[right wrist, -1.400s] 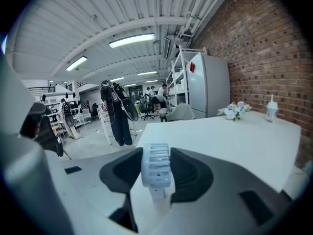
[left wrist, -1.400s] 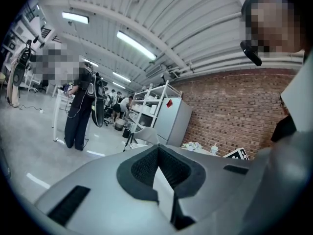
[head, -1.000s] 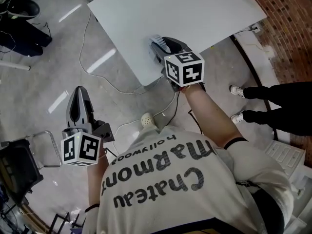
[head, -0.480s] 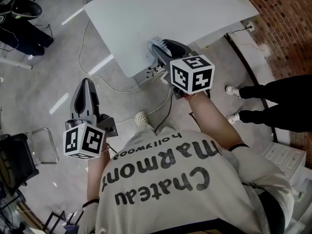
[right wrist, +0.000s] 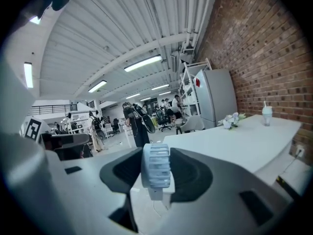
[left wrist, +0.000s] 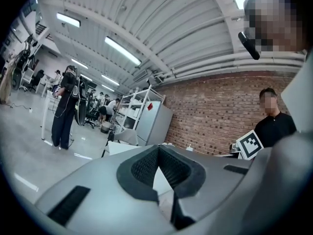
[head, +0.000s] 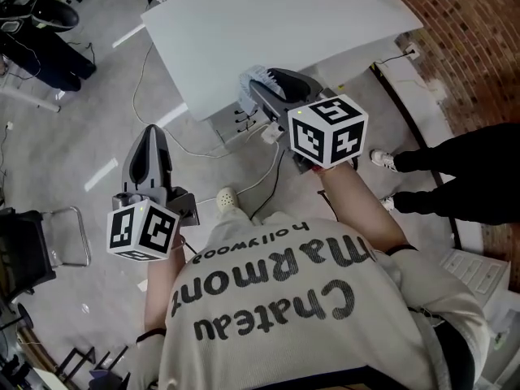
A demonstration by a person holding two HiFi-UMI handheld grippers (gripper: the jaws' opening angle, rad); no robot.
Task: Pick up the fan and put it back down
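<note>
"Chateau Marmont Hollywood" is printed across the wearer's shirt. A fan is pinched in the right hand-held gripper and held off the tabletop, at its near edge. The left hand-held gripper is pressed together on nothing. A cup with a straw, contents unseen, and flowers are shown clearly only in the right gripper view.

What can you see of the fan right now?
The fan is small and looks like pale blue-white plastic. Its round, ribbed, slatted housing is seen edge-on and upright, with a short white stub below. The right gripper clamps it between its dark pads, one on each face. It rests on nothing, held by the white table edge with floor beneath. No blades can be made out.
</note>
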